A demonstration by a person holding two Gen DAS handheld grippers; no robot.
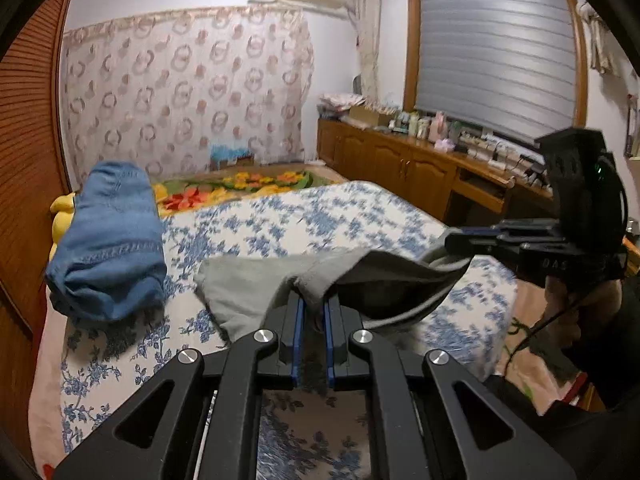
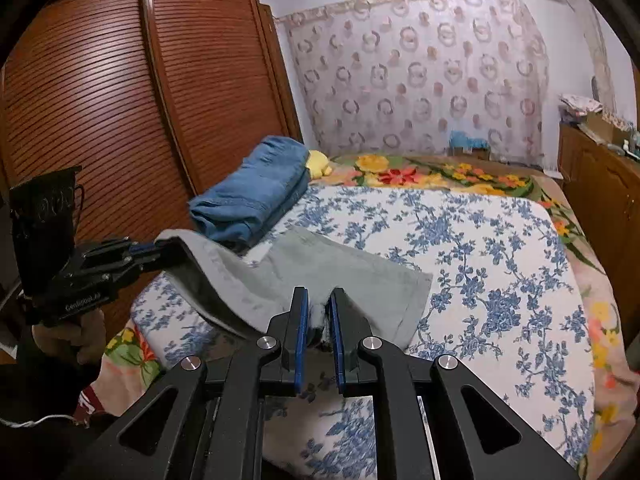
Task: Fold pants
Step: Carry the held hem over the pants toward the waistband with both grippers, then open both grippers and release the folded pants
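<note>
Left wrist view: the left tool [image 1: 314,304] fills the lower middle of the picture, its two blue-lined fingers clenched on a bunched edge of the grey pants [image 1: 256,288]. The fabric rises out of the jaws at about 12 o'clock and spreads to both sides, sagging in a dark hollow toward 3 o'clock, where the right tool [image 1: 454,240] pinches the other end. A hand [image 1: 568,312] grips that tool's handle at the right edge. The pants hang partly lifted over the bed [image 1: 320,216], which has a blue-flowered white cover. At 9 o'clock from the pants lie folded blue jeans [image 1: 112,240], apart from the grey cloth. A wooden cabinet [image 1: 400,160] crowded with small items stands under a shuttered window [image 1: 496,48] at 1 o'clock.

To do this step well, I judge both ends should be kept level and taut enough to remove the sag before the edge is carried over, so the fold lands square and clear of the jeans.

Right wrist view: the right tool [image 2: 318,304] sits at lower centre, clenched on a pale tuft of the grey pants [image 2: 340,272]. Here the far part of the pants lies flat on the bed [image 2: 480,240] toward 1 o'clock, with a clean corner, something the other view hides. The left tool [image 2: 158,250] at 9 o'clock holds a raised edge, showing the lining. This view also shows a slatted wooden wardrobe [image 2: 140,80] at 10 o'clock and a yellow plush toy [image 2: 318,162] behind the folded blue jeans [image 2: 252,192].
</note>
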